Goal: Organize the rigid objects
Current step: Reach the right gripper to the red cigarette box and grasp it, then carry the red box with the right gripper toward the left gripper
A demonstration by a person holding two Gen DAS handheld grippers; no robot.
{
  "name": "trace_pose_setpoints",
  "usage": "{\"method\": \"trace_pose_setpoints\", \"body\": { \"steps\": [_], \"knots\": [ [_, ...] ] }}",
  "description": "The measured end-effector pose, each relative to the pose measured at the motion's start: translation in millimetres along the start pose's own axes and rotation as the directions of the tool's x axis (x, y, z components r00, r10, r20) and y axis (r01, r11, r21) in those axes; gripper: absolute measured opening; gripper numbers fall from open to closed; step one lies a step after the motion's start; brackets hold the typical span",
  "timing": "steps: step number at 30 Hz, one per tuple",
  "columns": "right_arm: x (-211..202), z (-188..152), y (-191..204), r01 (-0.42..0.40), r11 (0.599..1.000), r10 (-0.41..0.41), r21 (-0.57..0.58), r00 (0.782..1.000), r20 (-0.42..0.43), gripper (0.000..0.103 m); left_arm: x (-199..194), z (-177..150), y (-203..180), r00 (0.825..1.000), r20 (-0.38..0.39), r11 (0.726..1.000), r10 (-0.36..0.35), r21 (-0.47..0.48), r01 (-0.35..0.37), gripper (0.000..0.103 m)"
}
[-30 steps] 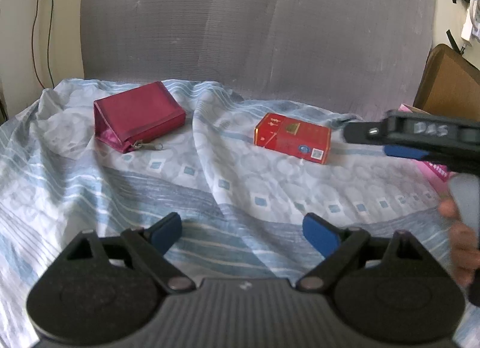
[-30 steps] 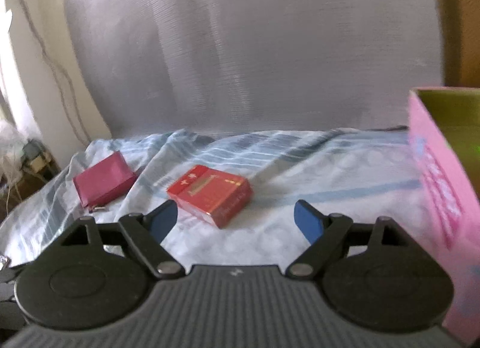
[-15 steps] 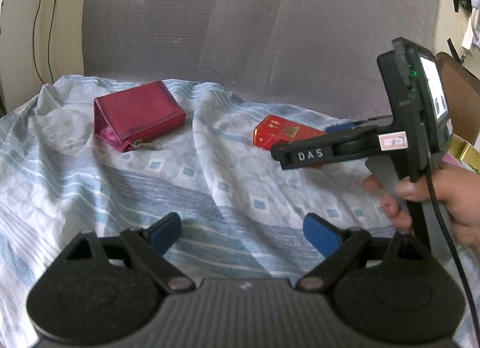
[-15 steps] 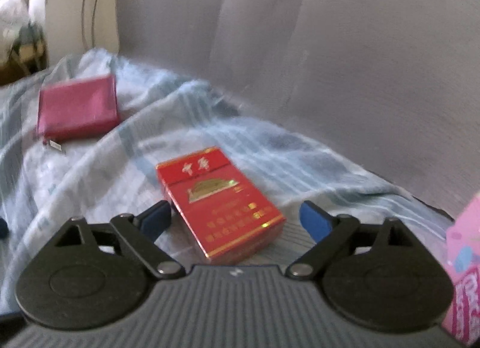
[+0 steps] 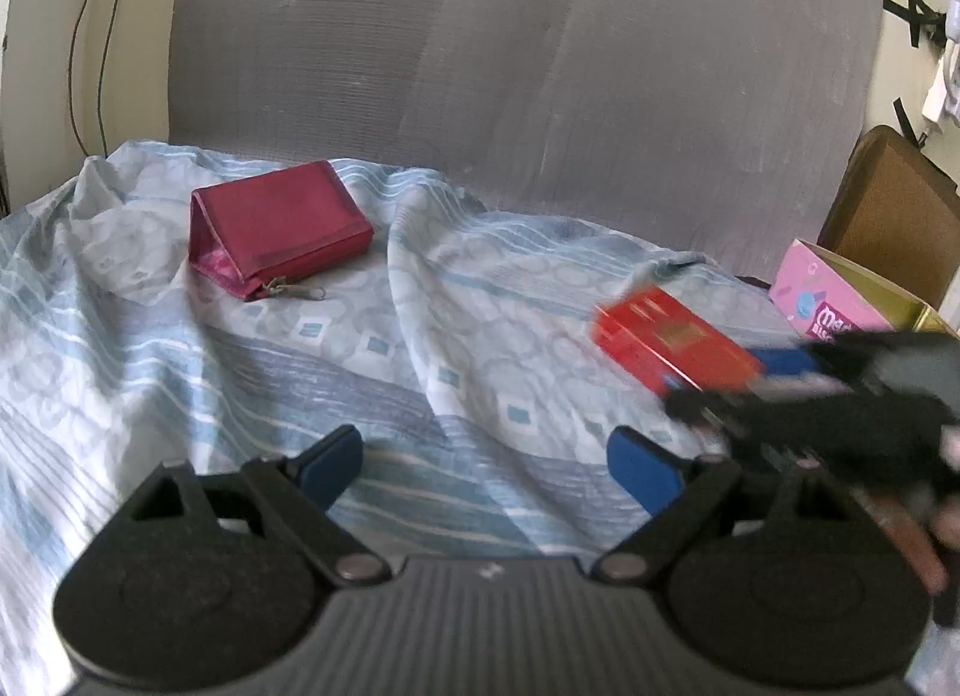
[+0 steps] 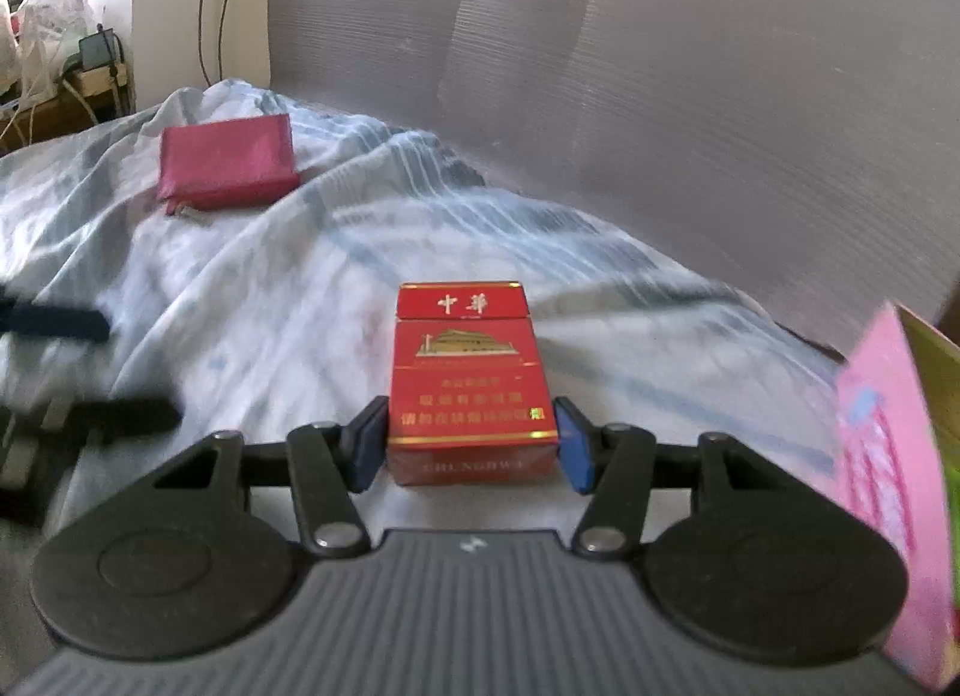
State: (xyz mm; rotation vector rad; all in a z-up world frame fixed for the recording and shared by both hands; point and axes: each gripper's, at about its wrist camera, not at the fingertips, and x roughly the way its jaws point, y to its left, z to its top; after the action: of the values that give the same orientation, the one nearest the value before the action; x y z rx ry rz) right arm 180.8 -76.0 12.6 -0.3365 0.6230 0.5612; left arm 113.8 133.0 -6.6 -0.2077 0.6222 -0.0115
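Striped sheet (image 6: 252,300) — "CHUNGHWA" red pack (image 6: 471,390)

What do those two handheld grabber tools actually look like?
Both the left gripper and the right gripper are black plastic: ribbed body, two round discs, jointed links with silver pivot pins, and blue pads on the fingers. No cable or sleeve shows clearly.

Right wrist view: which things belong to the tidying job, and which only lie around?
Job:
- red cigarette pack, between the closing right gripper fingers
- magenta wallet
- pink box

Lying about:
- plastic bag
- wall cable
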Motion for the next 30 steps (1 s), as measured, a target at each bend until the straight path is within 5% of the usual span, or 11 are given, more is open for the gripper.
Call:
{"method": "trace_pose_setpoints", "body": {
  "steps": [8,13,18,23,30],
  "knots": [
    [-88,-66,7,-0.011,0.999,0.011,-0.048,1.0,0.007,0.059,0,-1,-3,1.0,-0.005,1.0,0.014,0.022,-0.014,0.092],
    [-140,-113,-4,0.106,0.991,-0.106,-0.083,0.994,0.01,0.06,0,-3,-11,0.999,-0.018,0.997,0.027,0.067,-0.026,0.093],
    [-177,-153,-22,0.155,0.985,-0.158,0.07,0.987,0.037,0.084,-5,-11,-21,0.999,-0.019,0.996,0.04,0.082,-0.038,0.093],
    [-192,-174,-31,0.118,0.964,-0.142,0.237,0.986,0.087,0.085,-11,-18,-28,0.999,-0.021,0.996,0.039,0.086,-0.037,0.093],
    [-194,-182,-35,0.083,0.948,-0.123,0.308,0.986,0.113,0.086,-15,-23,-37,0.999,-0.026,0.992,0.042,0.116,-0.038,0.093]
  ]
}}
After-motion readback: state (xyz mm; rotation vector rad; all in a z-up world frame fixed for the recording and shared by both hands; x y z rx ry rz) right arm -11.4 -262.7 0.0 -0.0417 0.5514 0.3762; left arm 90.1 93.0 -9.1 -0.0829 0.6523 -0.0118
